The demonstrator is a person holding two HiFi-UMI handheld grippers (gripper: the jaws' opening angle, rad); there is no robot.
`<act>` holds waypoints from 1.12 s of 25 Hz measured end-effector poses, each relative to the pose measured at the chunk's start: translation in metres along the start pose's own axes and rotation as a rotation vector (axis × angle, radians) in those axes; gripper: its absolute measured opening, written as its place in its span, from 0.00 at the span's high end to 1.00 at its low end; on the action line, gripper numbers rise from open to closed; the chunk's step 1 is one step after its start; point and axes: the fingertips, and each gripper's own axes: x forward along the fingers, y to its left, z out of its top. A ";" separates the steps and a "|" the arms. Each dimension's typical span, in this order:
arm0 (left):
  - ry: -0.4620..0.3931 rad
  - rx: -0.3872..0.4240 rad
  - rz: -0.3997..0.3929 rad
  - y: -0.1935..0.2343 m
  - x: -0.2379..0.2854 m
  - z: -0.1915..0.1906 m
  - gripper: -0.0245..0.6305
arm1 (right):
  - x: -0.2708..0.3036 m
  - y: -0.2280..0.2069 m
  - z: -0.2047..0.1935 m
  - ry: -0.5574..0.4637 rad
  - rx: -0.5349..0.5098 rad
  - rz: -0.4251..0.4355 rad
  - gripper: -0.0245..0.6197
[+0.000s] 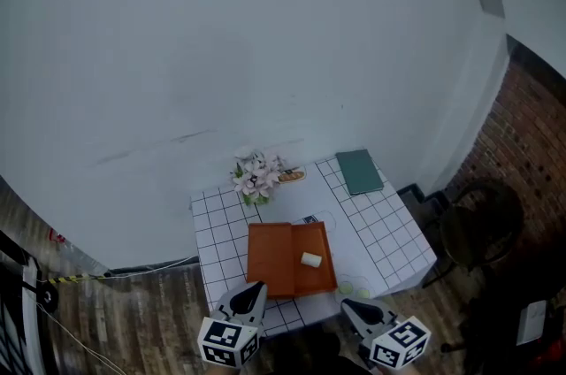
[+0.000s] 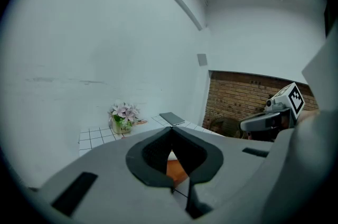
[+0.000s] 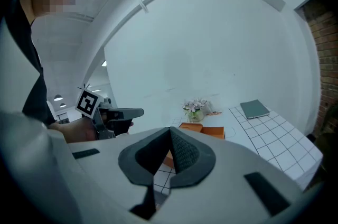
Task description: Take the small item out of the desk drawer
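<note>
An orange drawer box (image 1: 276, 263) lies open on the white grid-patterned table (image 1: 380, 227), near its front edge. A small white item (image 1: 310, 259) rests in the box's right half. My left gripper (image 1: 258, 286) hangs at the table's front edge, just before the box's left corner, jaws shut and empty. My right gripper (image 1: 347, 304) hovers off the front edge, right of the box, also shut and empty. In the left gripper view the jaws (image 2: 171, 129) meet at the tip, with a strip of the orange box (image 2: 177, 170) below. The right gripper view shows its closed jaws (image 3: 170, 129) before the box (image 3: 208, 131).
A pot of pale flowers (image 1: 256, 177) and a small dish (image 1: 291, 176) stand at the table's back edge by the white wall. A dark green notebook (image 1: 359, 171) lies at the back right. A dark chair (image 1: 478, 232) stands right of the table, near the brick wall (image 1: 531, 152).
</note>
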 end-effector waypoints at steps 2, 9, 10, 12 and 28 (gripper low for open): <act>0.002 0.001 0.016 -0.002 0.013 0.004 0.95 | 0.002 -0.017 0.003 0.006 0.005 0.009 0.95; 0.011 -0.020 0.079 -0.020 0.055 0.011 0.95 | 0.013 -0.068 0.022 0.034 -0.025 0.093 0.95; 0.010 -0.015 0.082 -0.022 0.062 0.013 0.95 | 0.016 -0.074 0.023 0.040 -0.031 0.104 0.95; 0.011 0.008 0.085 -0.022 0.075 0.017 0.95 | 0.022 -0.085 0.020 0.064 -0.052 0.114 0.95; 0.008 -0.053 0.127 0.041 0.149 0.024 0.95 | 0.140 -0.136 0.027 0.186 -0.135 0.066 0.79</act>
